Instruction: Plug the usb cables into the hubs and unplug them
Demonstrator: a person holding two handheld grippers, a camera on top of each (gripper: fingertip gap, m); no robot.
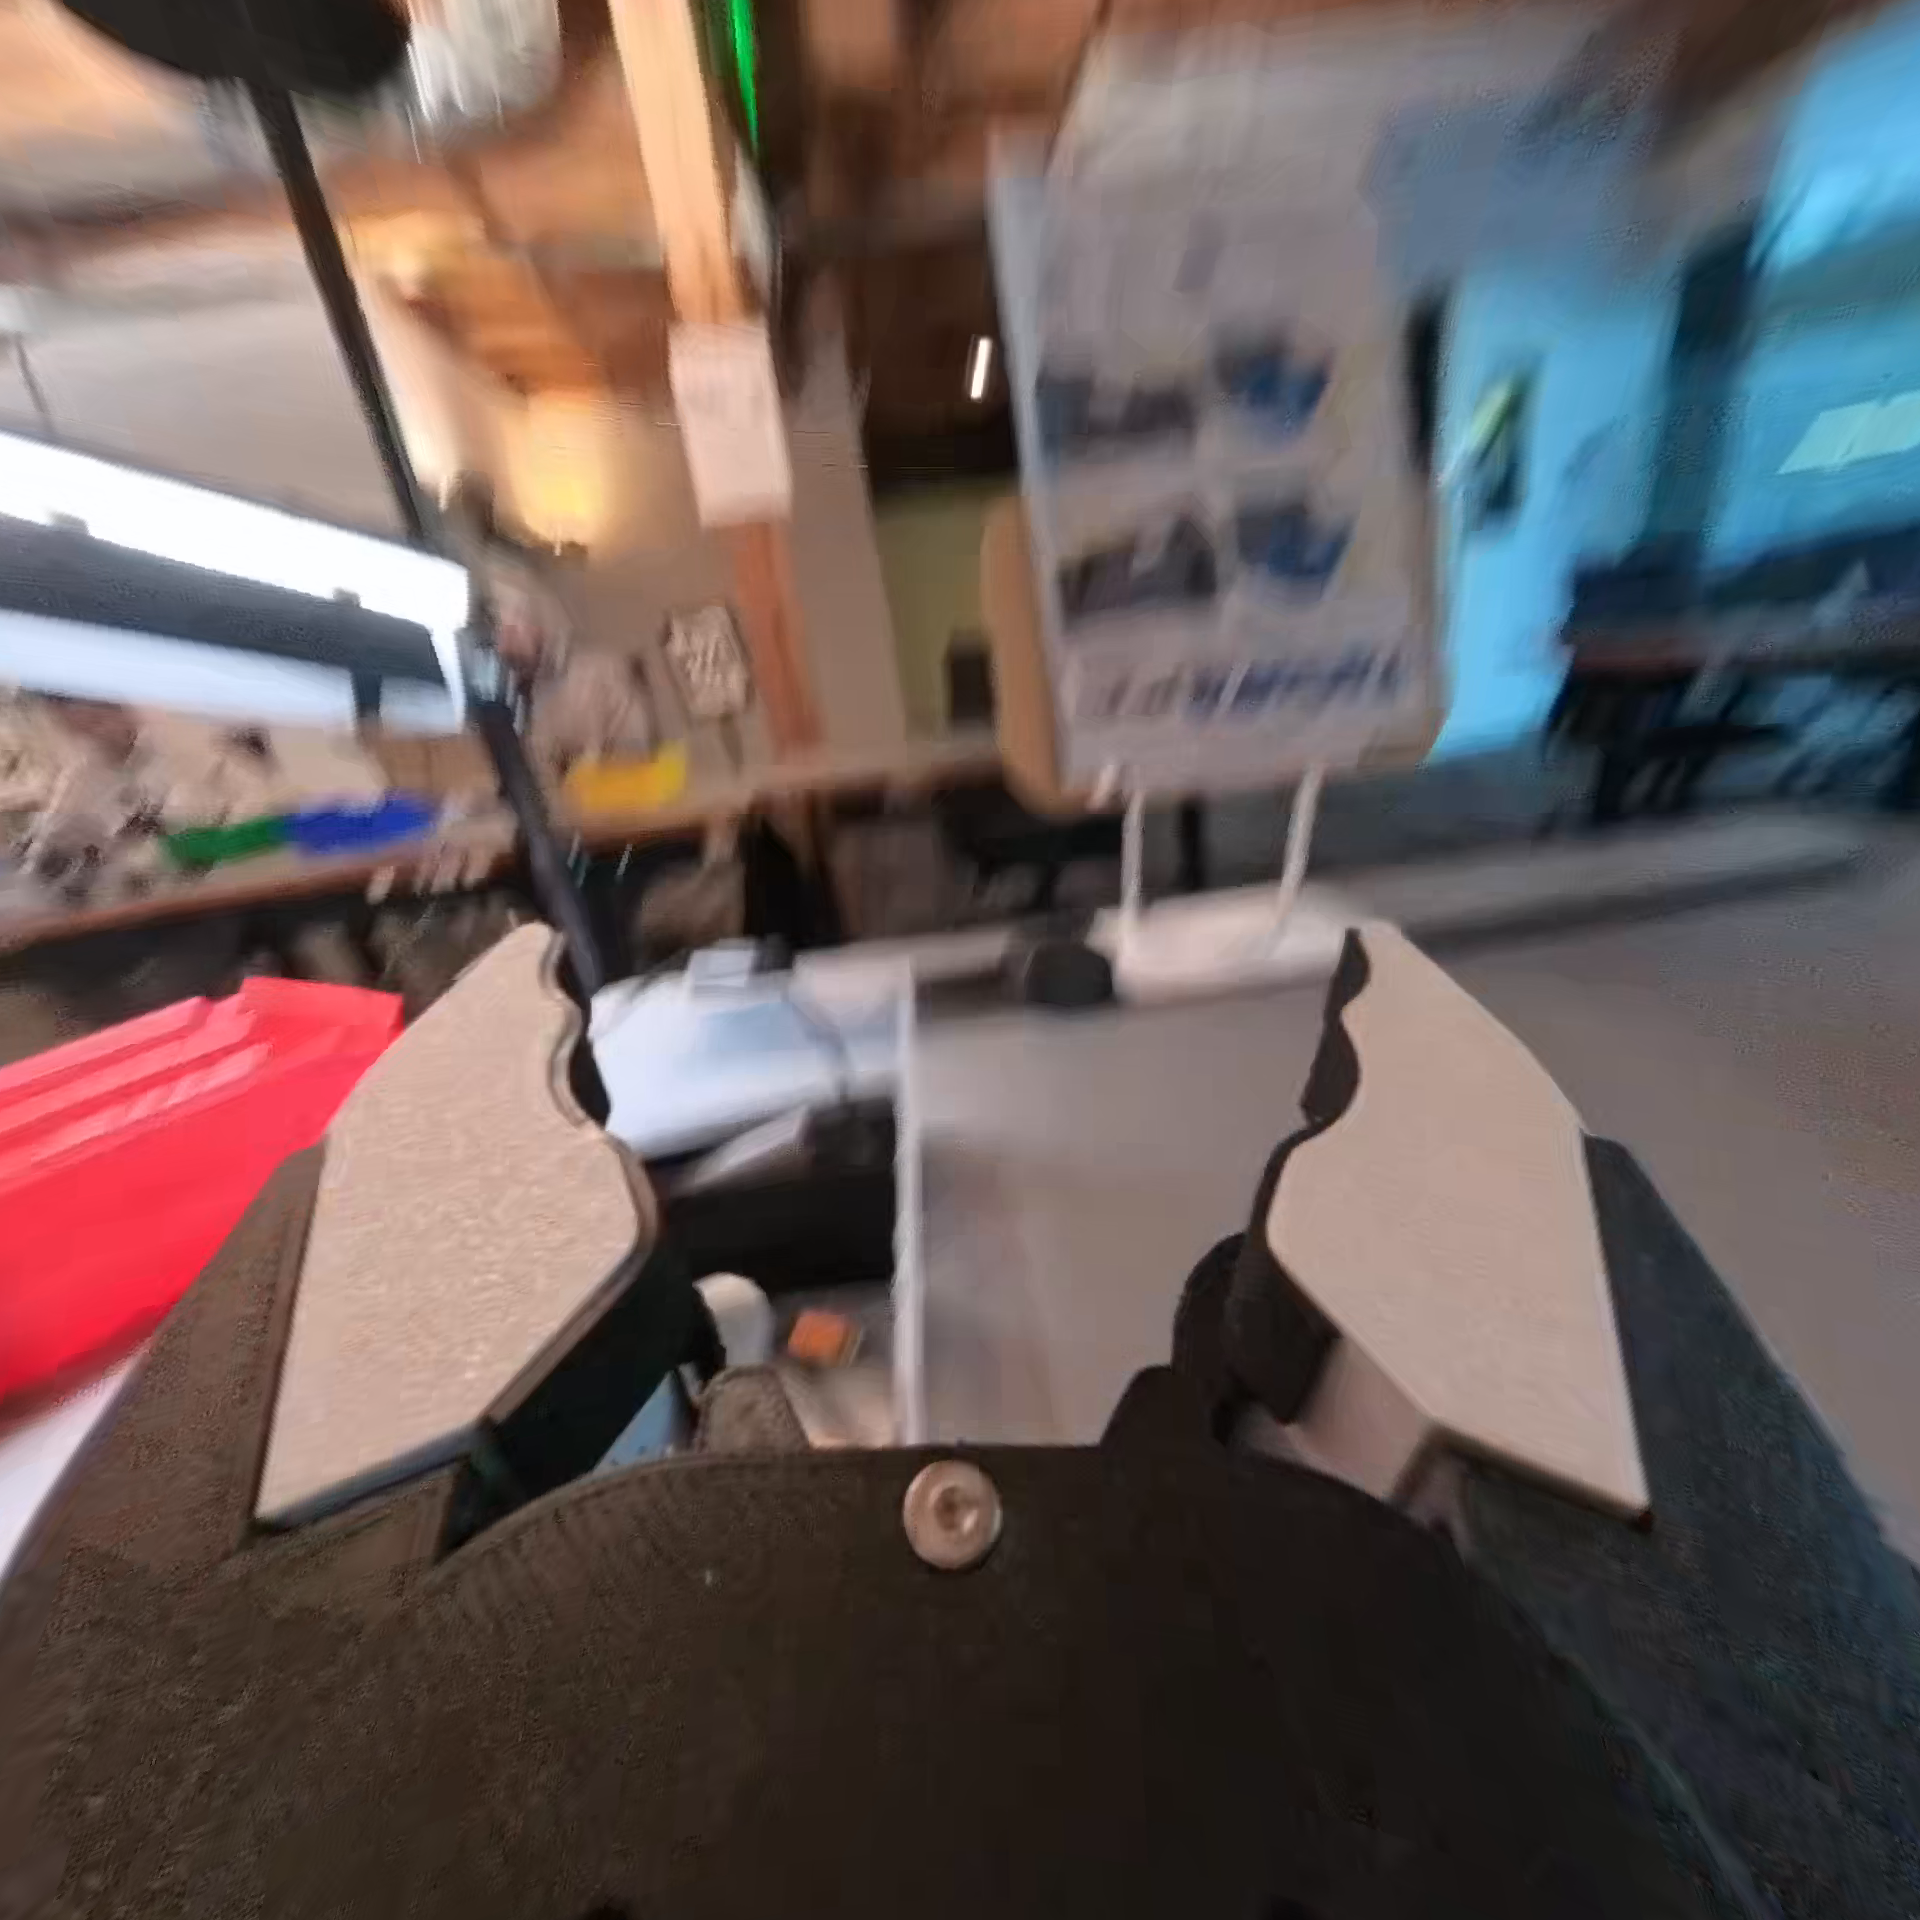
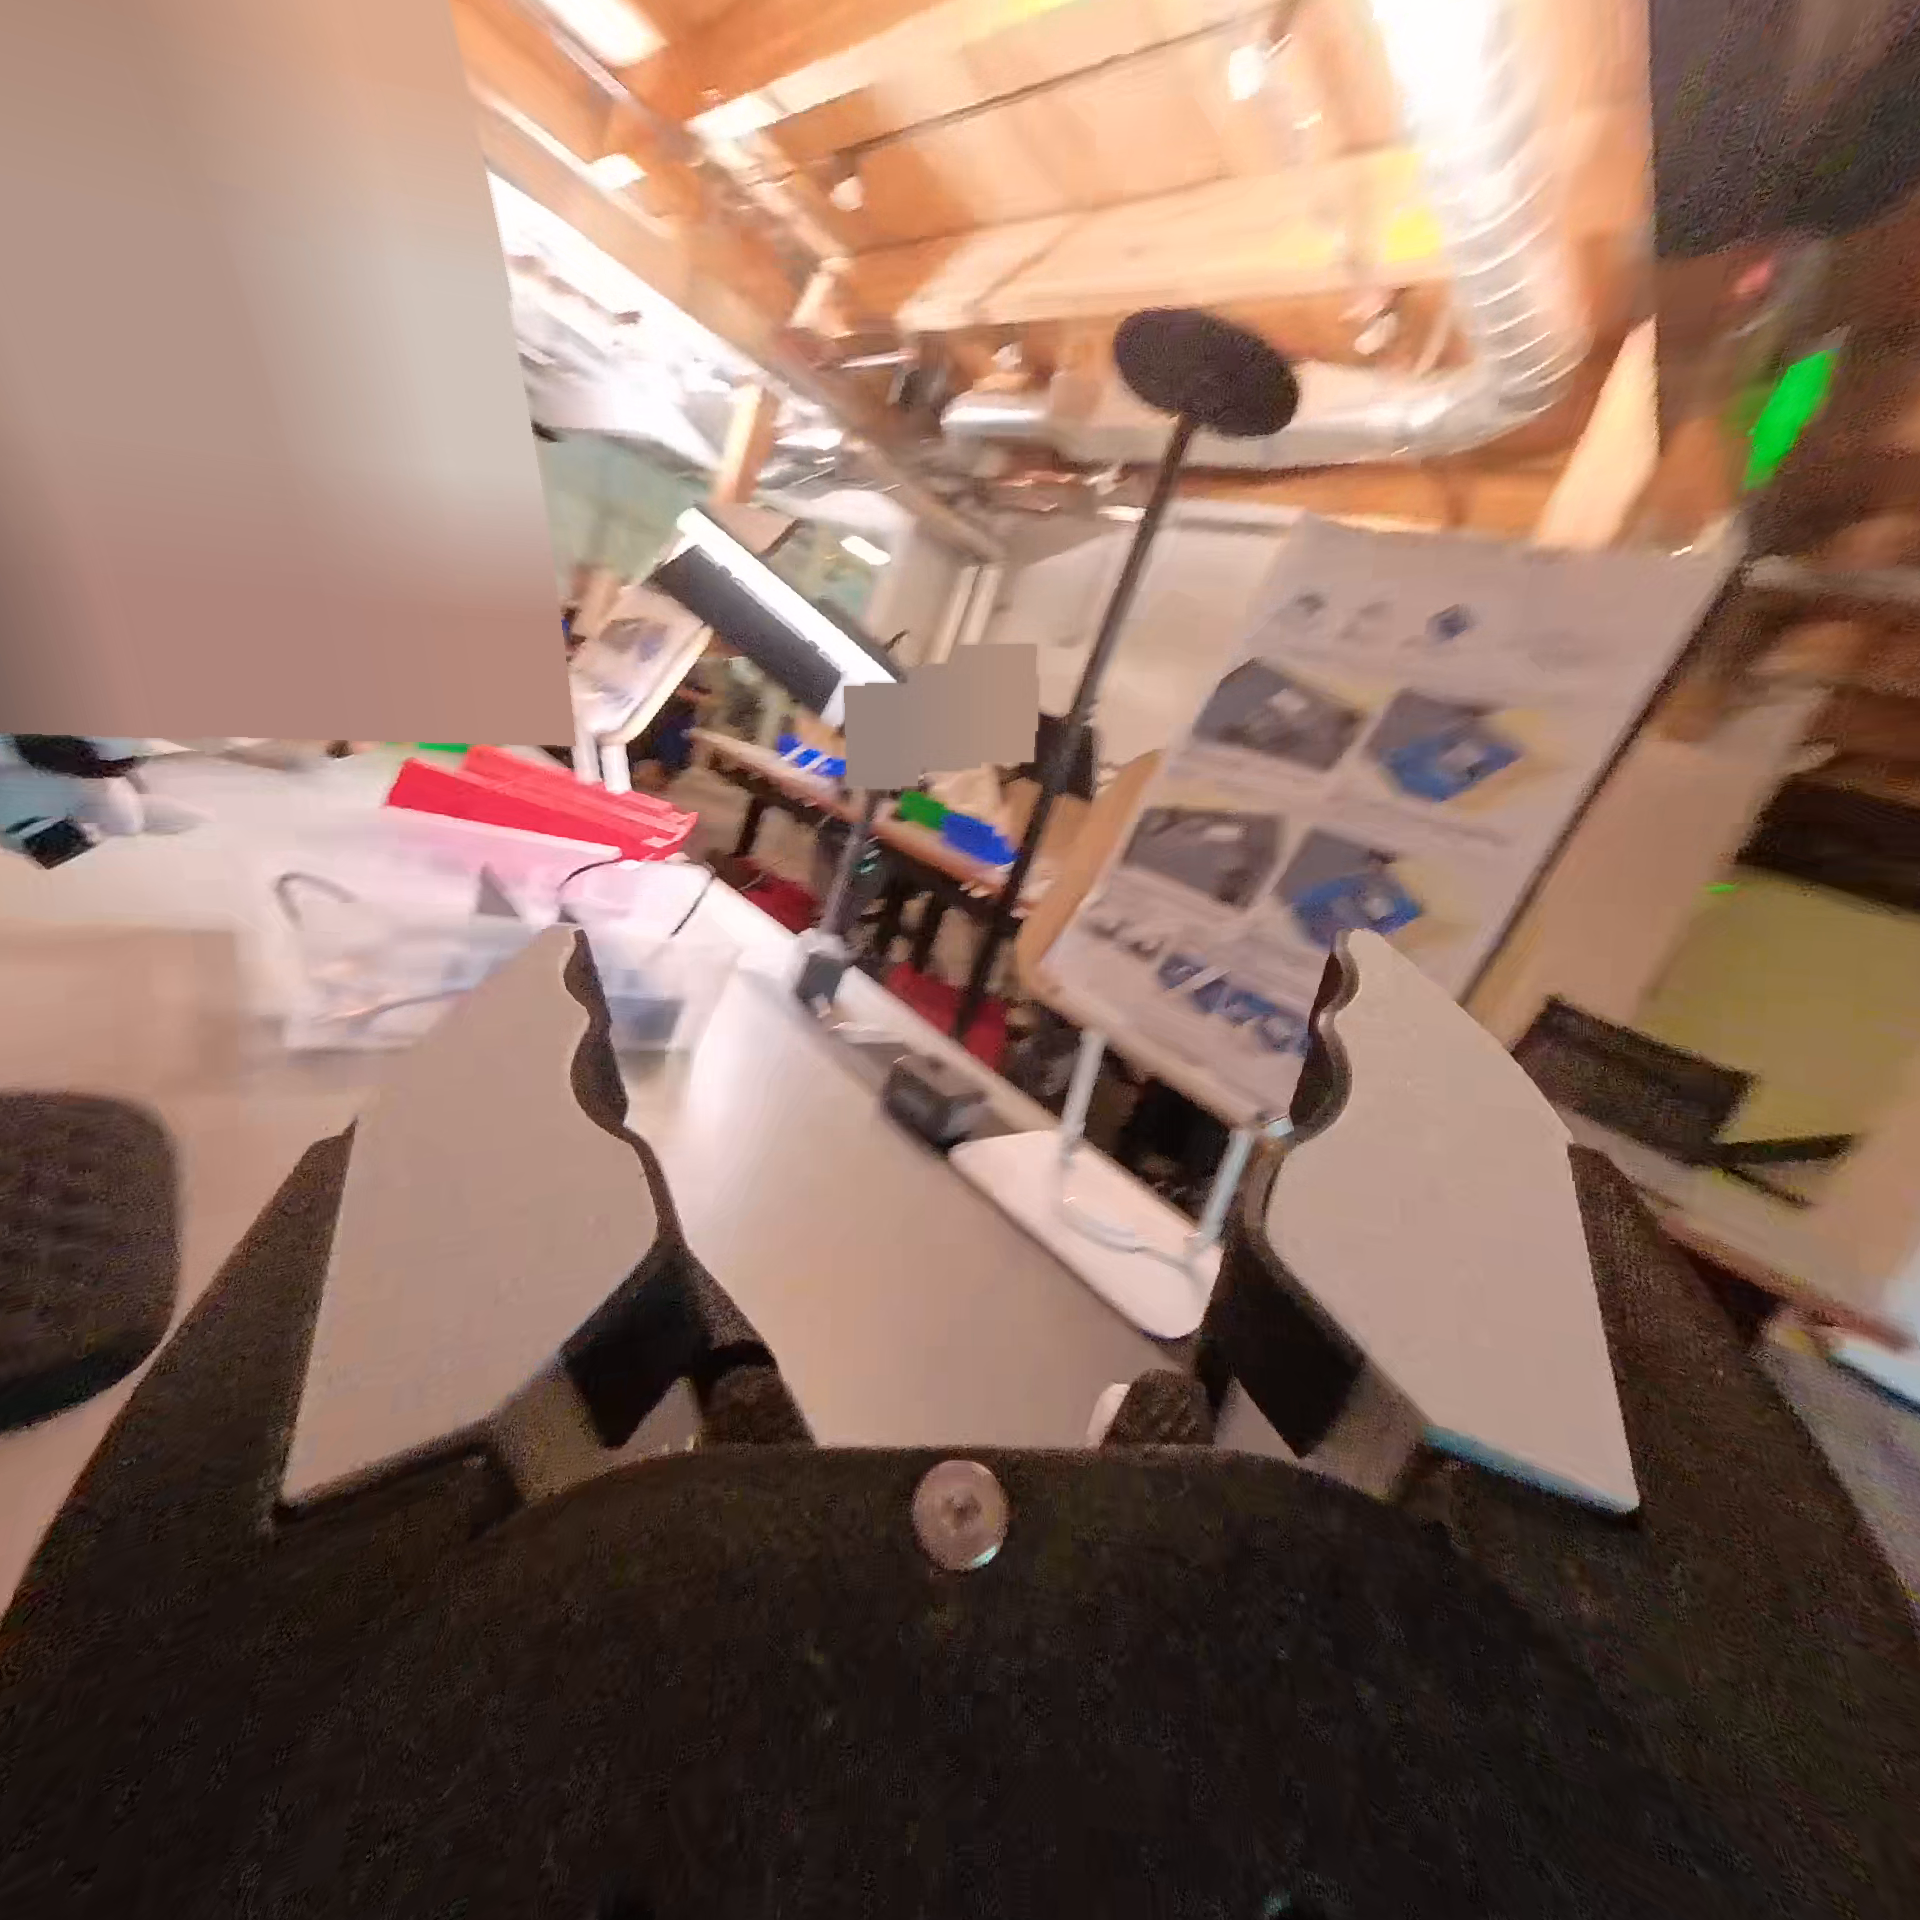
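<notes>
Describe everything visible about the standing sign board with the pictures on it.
The sign board is a pale, flat rectangular panel printed with rows of grey and blue pictures. It stands roughly upright, looking tilted in the slanted right wrist view, on two thin metal posts rising from a flat white base plate. The base rests on the grey table near its far edge. Nothing else touches it. In the left wrist view it is heavily blurred.

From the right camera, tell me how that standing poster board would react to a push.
The poster board probably tips easily: it is tall and rides on two thin posts. Its flat white base may resist a low nudge. The panel looks thin, so likely light.
</notes>
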